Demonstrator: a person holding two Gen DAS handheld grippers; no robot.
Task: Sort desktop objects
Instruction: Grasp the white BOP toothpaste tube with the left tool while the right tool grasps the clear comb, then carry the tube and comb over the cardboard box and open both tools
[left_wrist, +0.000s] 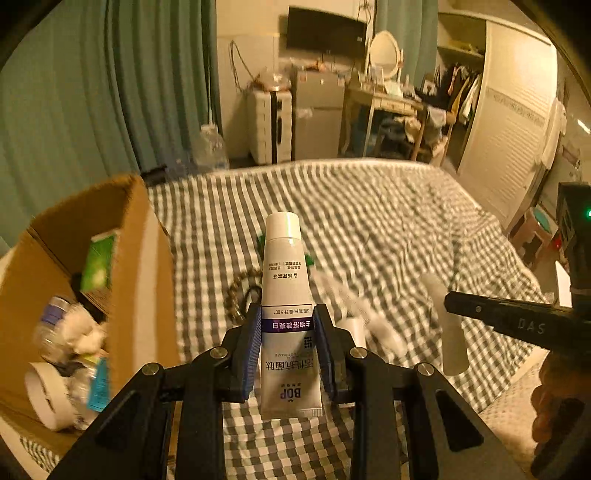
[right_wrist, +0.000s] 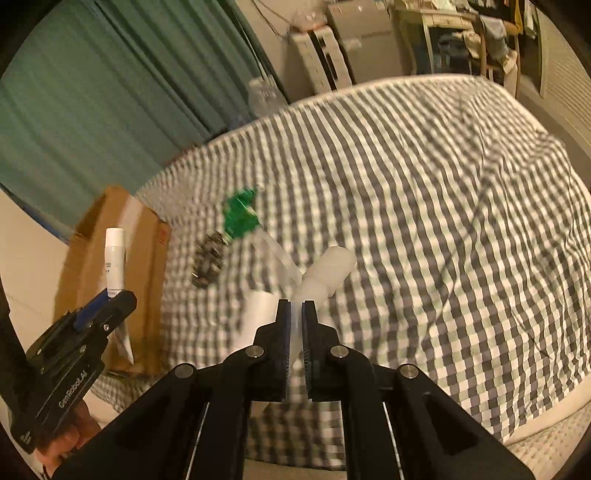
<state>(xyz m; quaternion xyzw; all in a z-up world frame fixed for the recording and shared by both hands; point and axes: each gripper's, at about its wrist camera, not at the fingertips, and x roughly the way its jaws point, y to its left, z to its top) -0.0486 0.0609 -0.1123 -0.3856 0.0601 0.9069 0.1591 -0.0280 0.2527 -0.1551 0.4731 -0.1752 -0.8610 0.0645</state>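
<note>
**Visitor:** Toothpaste tube, that white one with the purple band — is it the thing you are sorting right now?

**Me:** One of two. I am gripping it in my left gripper, blue pads clenched on its lower half, cap pointing away at twelve o'clock. It is hanging clear above the checked bedspread, not resting on it.

**Visitor:** And the other tongs?

**Me:** My right gripper is pinched almost fully closed on the flat crimped end of a translucent white tube, whose rounded cap is sticking out toward one o'clock.

**Visitor:** So which step is this?

**Me:** I am judging it as the carry: both pieces are picked up and neither is dropped off yet. The cardboard box is sitting at nine o'clock from my left gripper, already holding a roll of tape, a green packet and some crumpled bits.

**Visitor:** What is the next move asking of you?

**Me:** Probably swinging left over the box's open top and releasing only when the tube is above the opening. The toothpaste tube is smooth, soft-walled plastic, so I am expecting it to squash or slip if I squeeze unevenly.

**Visitor:** Anything left on the bed?

**Me:** A green plastic item and a dark beaded loop, lying just beside each other around eleven o'clock from my right gripper.
</note>
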